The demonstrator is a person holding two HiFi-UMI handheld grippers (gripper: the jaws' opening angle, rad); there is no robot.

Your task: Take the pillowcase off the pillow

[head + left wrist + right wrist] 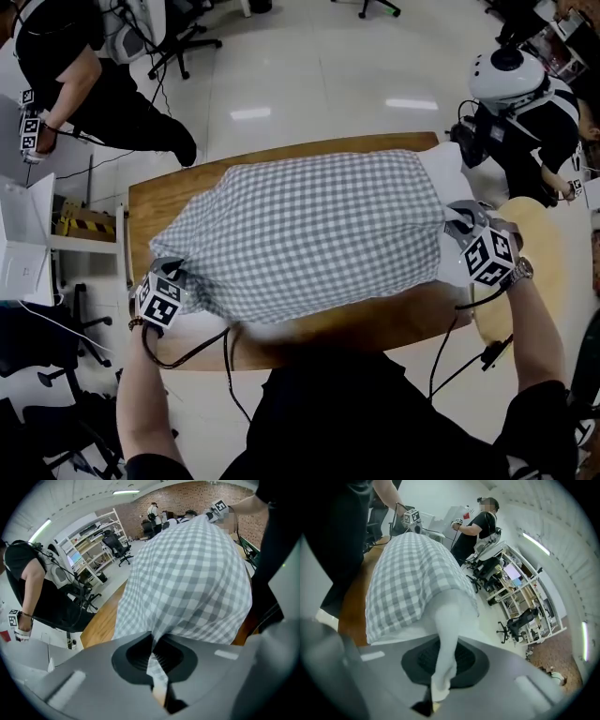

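Left tool [157,667] clamped on pillowcase [309,234] corner, right tool [440,681] clamped on bare pillow [447,616] end. Risk of either small pinch slipping free under opposed pulling.

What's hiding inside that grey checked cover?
A white pillow. One end sticks out of the checked pillowcase, where the right gripper pinches it. The rest of the pillow is covered by the cloth and cannot be seen.
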